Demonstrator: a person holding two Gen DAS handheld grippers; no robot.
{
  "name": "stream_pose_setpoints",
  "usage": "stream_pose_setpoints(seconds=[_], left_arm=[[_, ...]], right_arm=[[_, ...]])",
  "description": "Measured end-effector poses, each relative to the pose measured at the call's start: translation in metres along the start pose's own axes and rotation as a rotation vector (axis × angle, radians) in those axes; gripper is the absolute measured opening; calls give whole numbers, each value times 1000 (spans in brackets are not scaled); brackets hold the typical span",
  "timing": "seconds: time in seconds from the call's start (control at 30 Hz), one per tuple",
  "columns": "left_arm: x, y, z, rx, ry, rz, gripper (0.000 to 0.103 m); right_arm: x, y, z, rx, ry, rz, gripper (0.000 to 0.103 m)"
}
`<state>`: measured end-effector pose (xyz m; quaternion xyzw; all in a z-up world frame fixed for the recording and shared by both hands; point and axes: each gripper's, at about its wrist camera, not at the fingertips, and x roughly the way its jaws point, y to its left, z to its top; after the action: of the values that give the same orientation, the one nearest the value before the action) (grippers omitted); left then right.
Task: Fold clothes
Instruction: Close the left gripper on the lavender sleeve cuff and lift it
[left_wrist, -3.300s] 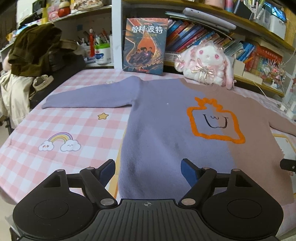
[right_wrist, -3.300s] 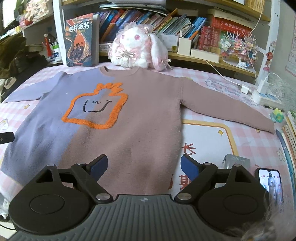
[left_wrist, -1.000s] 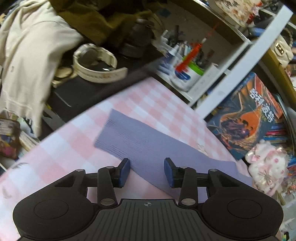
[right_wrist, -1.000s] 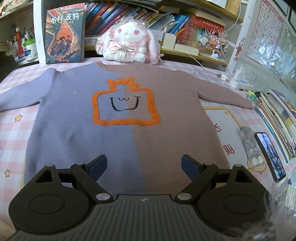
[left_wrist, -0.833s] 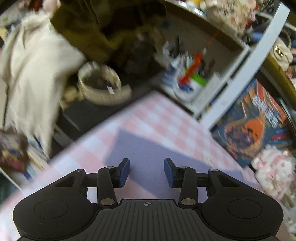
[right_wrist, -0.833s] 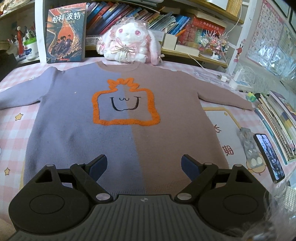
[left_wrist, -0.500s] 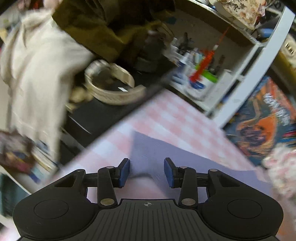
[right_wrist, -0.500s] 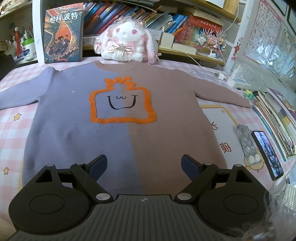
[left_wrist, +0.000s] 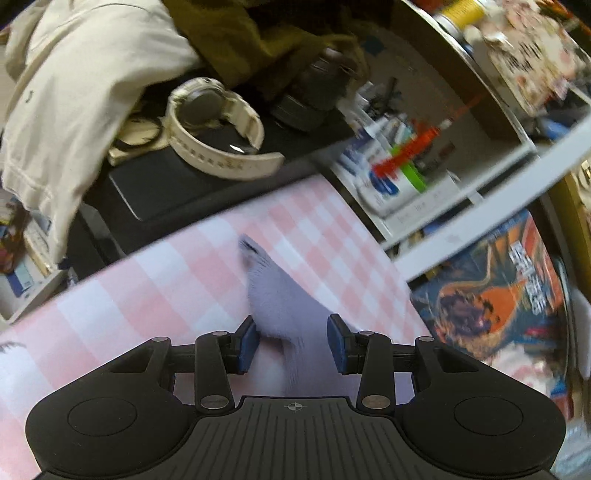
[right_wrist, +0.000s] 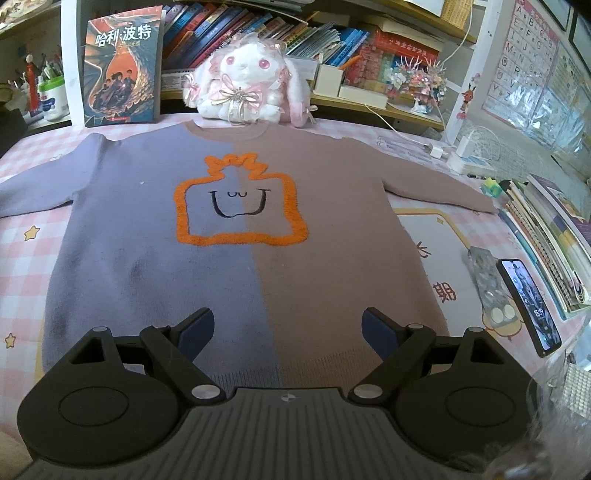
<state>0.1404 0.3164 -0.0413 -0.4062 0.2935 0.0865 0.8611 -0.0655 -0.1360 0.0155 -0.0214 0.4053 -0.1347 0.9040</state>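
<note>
The sweater (right_wrist: 236, 221) lies flat, face up, on the checked cloth (right_wrist: 22, 266), collar toward the shelf and plush (right_wrist: 243, 85), both sleeves spread outward. Its lilac left sleeve (left_wrist: 280, 306) is the part in play. A second ago that cuff lay flat and broad ahead of our left gripper (left_wrist: 291, 343); now it stands bunched and narrow, the cuff tip lifted off the cloth, the fabric running down between the two pads. The pads are part-way in, with cloth between them, yet a gap shows on the right side, so we cannot tell whether the sleeve is truly pinched. We judge the first fold has begun: the sleeve gathered, ready to be carried across the body.

Our right gripper (right_wrist: 288, 328) hangs over the hem, fingers wide apart, holding nothing, much as it was before. The sweater's body has not shifted.

Beyond lie the book (right_wrist: 122, 70), phone (right_wrist: 528, 302) and, off the table's left edge, headphones (left_wrist: 218, 129).
</note>
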Motion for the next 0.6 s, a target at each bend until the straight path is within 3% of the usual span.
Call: stream_pose_setpoints(seconds=[0.13,0.6], left_arm=[[4,9,5,-55,24,25,8],[-21,-24,8,41,-29,-76,7]], right_arm=[[0,1,0,0,1,-1,87],[3,-4,-1,-4,8,20,87]])
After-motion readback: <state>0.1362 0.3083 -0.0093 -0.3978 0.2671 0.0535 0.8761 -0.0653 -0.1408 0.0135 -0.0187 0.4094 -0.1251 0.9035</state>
